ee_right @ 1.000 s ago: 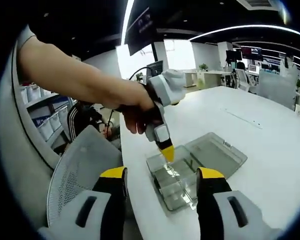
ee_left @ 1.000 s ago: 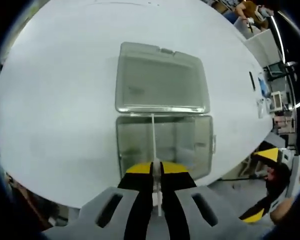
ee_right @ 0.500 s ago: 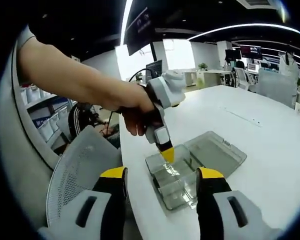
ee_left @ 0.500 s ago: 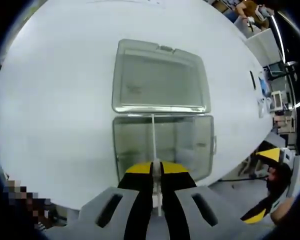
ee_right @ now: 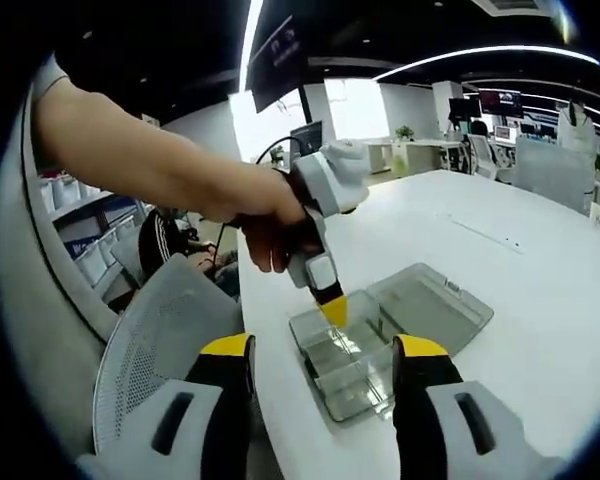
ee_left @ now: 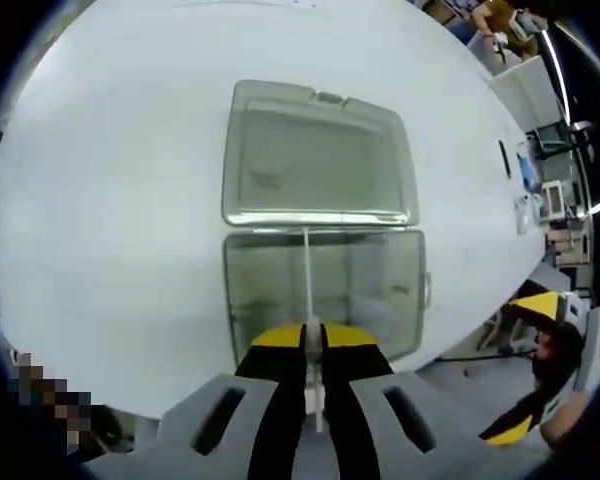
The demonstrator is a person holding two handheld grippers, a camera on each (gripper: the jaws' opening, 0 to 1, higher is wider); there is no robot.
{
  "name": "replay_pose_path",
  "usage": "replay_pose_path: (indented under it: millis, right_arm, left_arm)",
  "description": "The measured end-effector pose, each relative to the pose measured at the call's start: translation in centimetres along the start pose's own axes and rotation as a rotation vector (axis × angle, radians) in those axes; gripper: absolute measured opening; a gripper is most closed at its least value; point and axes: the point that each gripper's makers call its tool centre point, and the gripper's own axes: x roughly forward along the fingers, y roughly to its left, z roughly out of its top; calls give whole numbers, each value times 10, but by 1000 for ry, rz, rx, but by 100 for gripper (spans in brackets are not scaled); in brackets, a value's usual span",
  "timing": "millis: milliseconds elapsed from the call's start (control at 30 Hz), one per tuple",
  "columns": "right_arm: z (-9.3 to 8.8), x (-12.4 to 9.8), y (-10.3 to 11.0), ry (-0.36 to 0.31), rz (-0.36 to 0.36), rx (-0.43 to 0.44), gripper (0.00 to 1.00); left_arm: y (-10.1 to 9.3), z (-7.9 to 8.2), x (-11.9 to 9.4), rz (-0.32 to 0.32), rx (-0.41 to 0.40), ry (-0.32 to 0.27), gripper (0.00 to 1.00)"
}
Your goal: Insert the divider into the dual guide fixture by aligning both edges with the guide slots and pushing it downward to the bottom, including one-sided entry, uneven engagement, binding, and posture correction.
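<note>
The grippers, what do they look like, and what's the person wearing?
Both the left gripper and the right gripper have grey bodies, black jaws and yellow tips. In the right gripper view, a thin dark cable trails from the left gripper, and a short pale sleeve covers the shoulder.

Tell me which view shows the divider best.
The left gripper view: the divider runs edge-on from the shut left gripper into the clear box. The right gripper view shows it only faintly under that gripper.
</note>
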Motion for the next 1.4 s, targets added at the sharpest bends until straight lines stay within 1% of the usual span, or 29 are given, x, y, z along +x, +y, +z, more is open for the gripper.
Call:
replay_pose_path:
  millis: [500, 667, 933, 1167, 1400]
  right_arm:
    - [-2, -3, -4, 3, -8, 8, 52]
    - [-1, -4, -5, 1, -11, 8, 52]
    - [-1, -4, -3, 1, -10, 6, 52]
    - [-2, -4, -3, 3, -13, 4, 52]
    - [-3, -5, -3, 3, -18, 7, 52]
  left_arm:
    - [3, 4, 6, 10, 0, 11, 2]
    - [1, 2, 6, 13, 3, 14, 2]
    - [3, 0, 4, 21, 4, 16, 2]
    - [1, 0, 3, 21, 6, 21, 2]
    - [0, 1, 6, 21, 14, 23, 2]
